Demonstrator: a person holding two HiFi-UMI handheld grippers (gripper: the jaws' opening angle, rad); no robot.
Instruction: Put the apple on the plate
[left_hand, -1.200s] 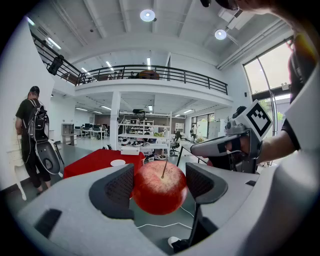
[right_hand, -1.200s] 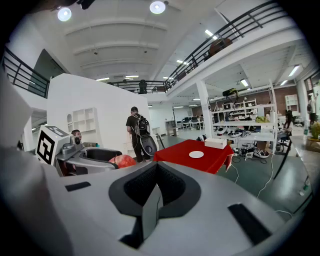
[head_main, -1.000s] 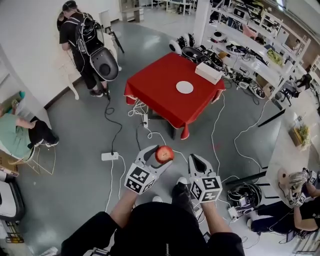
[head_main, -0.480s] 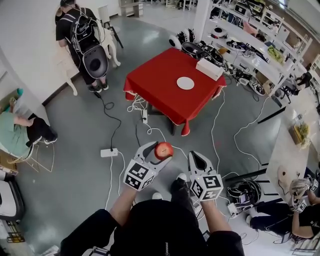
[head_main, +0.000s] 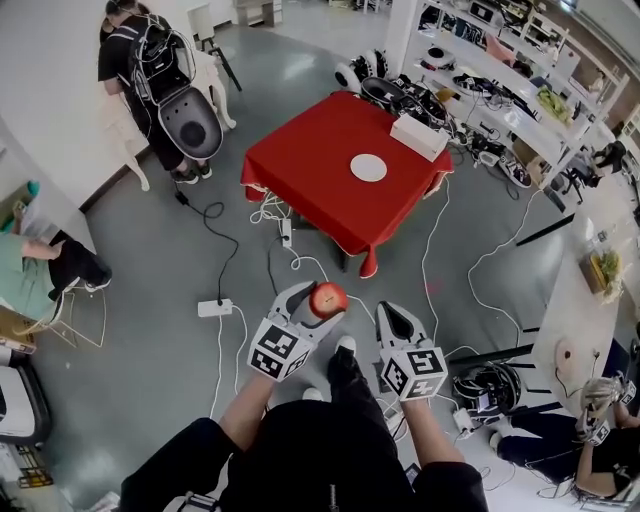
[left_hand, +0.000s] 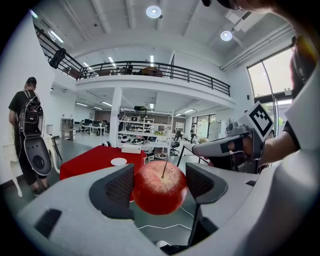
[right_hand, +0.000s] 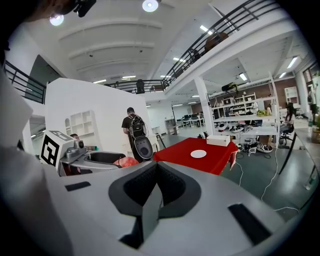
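A red apple (head_main: 326, 299) (left_hand: 159, 187) sits between the jaws of my left gripper (head_main: 313, 303) (left_hand: 159, 186), which is shut on it, held in the air over the grey floor. From the right gripper view the apple (right_hand: 126, 162) shows as a red patch in the left gripper. My right gripper (head_main: 392, 322) (right_hand: 155, 192) is beside it, shut with nothing in it. A white plate (head_main: 368, 167) (left_hand: 119, 161) (right_hand: 198, 154) lies on a table with a red cloth (head_main: 310, 160) (left_hand: 85, 161) (right_hand: 180, 150), some way ahead of both grippers.
A white box (head_main: 419, 136) lies at the table's far right corner. Cables and a power strip (head_main: 215, 309) trail on the floor between me and the table. A person with a backpack (head_main: 160, 90) stands at the far left. Cluttered benches (head_main: 500, 90) line the right.
The head view has shifted slightly, with the table a little nearer. The left gripper still holds the apple; the standing person has moved a little to the left and up in the view.
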